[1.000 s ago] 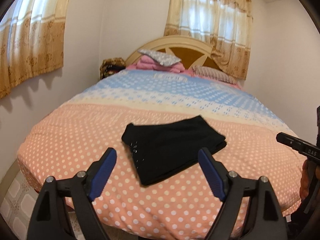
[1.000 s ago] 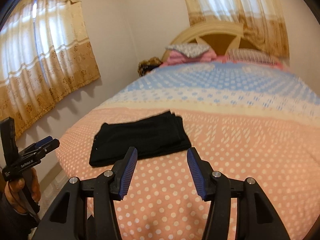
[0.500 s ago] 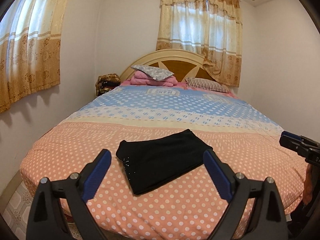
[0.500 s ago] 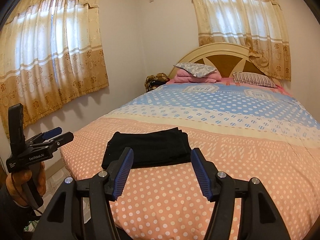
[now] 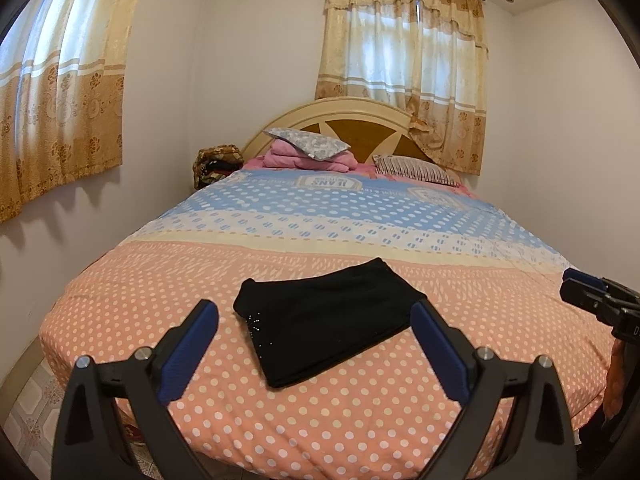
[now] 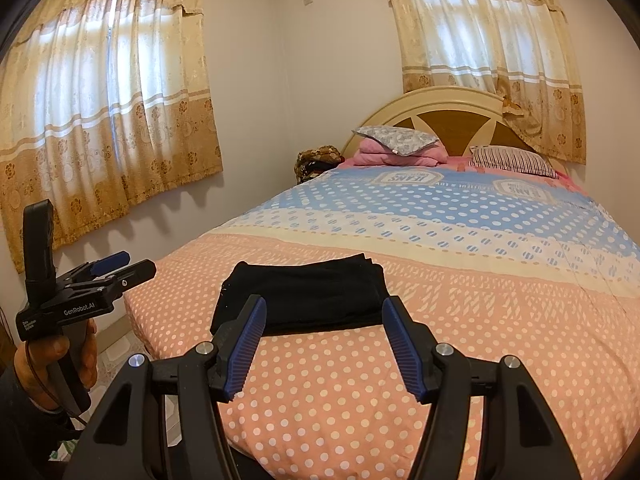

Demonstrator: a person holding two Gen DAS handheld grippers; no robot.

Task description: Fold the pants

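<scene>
You are standing at the foot of a bed (image 5: pixel 224 392) with the black pants (image 5: pixel 328 320) lying as a flat folded rectangle on its peach polka-dot bedspread, near the foot edge. In the left wrist view the bundle is sitting at twelve o'clock from your left gripper (image 5: pixel 314 334), ahead of its tips. That gripper's jaws are opening, already spread wide, with nothing between them; the pants are lying beyond them, untouched. In the right wrist view the same bundle (image 6: pixel 304 296) is lying at twelve o'clock past your right gripper (image 6: pixel 323 338), whose jaws are standing partly apart and empty. Your left hand (image 6: pixel 60 364) is gripping the handle at nine o'clock in that view.

Judging by the squared edges and stacked layers, the fold is looking finished, so the step in hand is reading as letting go and backing off. To do it well, you are wanting to draw both grippers straight away from the bed without snagging the near edge of the cloth, keeping the jaws apart so no layer is being dragged. If any corner is lifting, press it flat from above rather than pinching it again.
</scene>
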